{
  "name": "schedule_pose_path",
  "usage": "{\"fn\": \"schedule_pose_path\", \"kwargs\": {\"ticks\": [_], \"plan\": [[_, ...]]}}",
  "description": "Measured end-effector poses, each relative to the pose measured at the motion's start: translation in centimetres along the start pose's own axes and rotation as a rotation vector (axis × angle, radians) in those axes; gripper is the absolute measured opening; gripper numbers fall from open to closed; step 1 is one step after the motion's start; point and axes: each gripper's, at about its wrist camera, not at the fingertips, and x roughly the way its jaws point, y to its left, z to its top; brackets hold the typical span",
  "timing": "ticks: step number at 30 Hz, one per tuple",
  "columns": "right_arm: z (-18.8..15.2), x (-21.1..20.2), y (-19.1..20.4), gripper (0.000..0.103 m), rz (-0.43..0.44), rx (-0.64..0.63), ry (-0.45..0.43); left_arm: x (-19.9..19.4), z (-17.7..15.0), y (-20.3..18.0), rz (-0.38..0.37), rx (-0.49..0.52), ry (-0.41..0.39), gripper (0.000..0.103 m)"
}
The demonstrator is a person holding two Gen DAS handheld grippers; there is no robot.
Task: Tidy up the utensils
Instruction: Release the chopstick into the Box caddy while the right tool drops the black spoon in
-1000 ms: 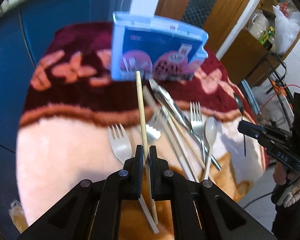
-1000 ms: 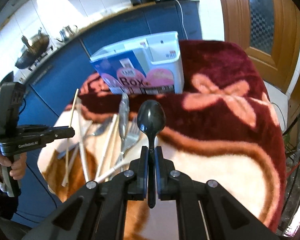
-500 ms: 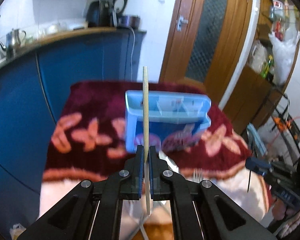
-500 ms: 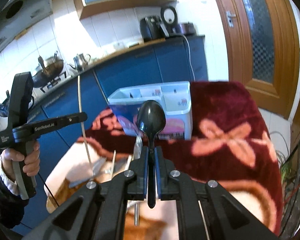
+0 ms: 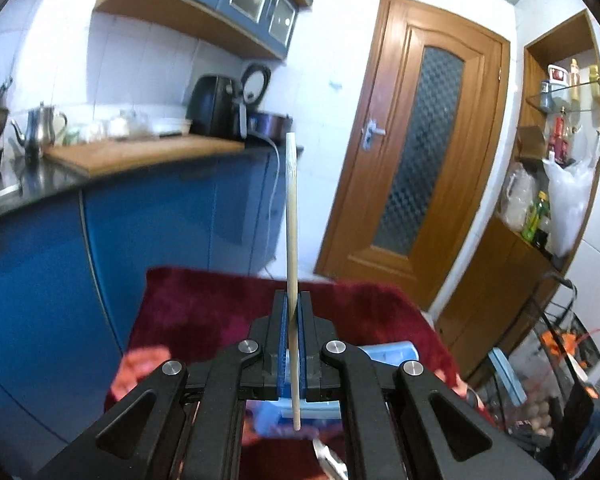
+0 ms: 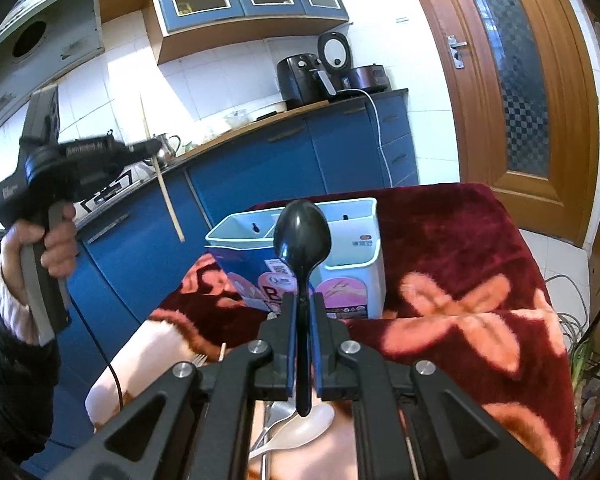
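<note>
Right wrist view alone shows the divided utensil box (image 6: 300, 240) open just ahead of the right gripper (image 6: 302, 312) pinching a black spoon (image 6: 302, 240), whereas the left gripper (image 5: 294, 312) clamps an upright chopstick (image 5: 291, 216) above the box's mostly hidden edge.

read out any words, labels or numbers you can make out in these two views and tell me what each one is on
"B": large pink letter on the front label of the utensil box; the rest is hidden behind the black spoon.
Small print and the red sticker on the box: too small to read.
White lettering on the left gripper body: blurred, unreadable.
</note>
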Motion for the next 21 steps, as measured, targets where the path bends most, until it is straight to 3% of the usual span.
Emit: {"fn": "schedule_pose_path", "kwargs": {"ticks": [5, 14, 21], "plan": [[0.9, 1.2, -0.9, 0.008, -0.019, 0.019, -0.009, 2.8, 0.2, -0.4, 0.000, 0.031, -0.033, 0.004], [4.5, 4.9, -2.0, 0.008, -0.037, 0.033, -0.107, 8.1, -3.4, 0.8, 0.015, 0.015, 0.029, 0.004], [5.9, 8.6, -1.7, 0.008, -0.053, -0.021, -0.185, 9.4, -4.9, 1.4, 0.025, 0.023, 0.041, 0.004]]}}
